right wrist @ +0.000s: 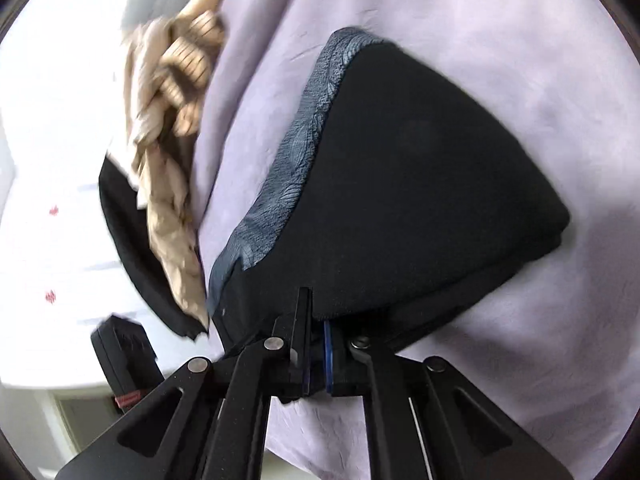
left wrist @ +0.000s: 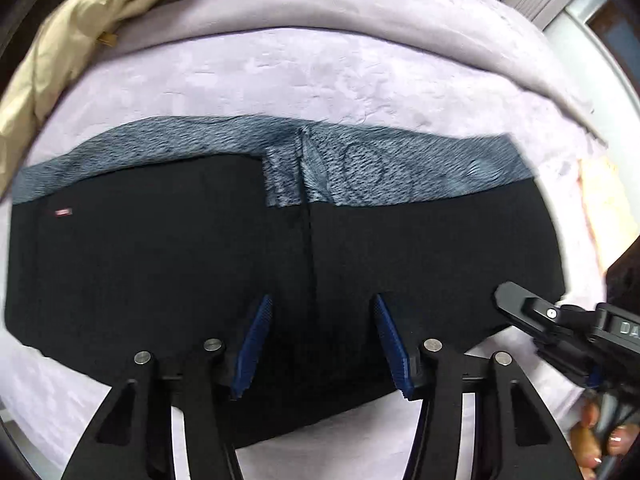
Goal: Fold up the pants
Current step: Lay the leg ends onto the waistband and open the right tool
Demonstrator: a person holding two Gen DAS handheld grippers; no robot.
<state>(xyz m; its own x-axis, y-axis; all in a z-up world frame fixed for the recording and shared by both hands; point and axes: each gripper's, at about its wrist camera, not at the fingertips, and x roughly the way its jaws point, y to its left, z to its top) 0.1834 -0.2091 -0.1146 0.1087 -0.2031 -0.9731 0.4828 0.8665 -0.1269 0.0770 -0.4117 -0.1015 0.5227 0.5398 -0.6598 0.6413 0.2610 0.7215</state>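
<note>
Your black pants [left wrist: 160, 272] are lying folded flat on the lilac bedspread [left wrist: 320, 76]. Right gripper [right wrist: 316, 356] is pinched shut on the near edge, left gripper [left wrist: 320, 340] hangs open above the cloth; lift one-handed and that fold probably slides apart

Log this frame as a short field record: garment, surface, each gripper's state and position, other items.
garment: black pants with grey patterned lining showing along the far edge, lying folded
surface: lilac bedspread
left gripper: jaws apart over the near edge of the pants, pads not pressing the cloth
right gripper: jaws closed on the near edge of the pants
other items: beige clothes heaped at the far side of the bedspread
fold status: cannot tell how many folds are done
</note>
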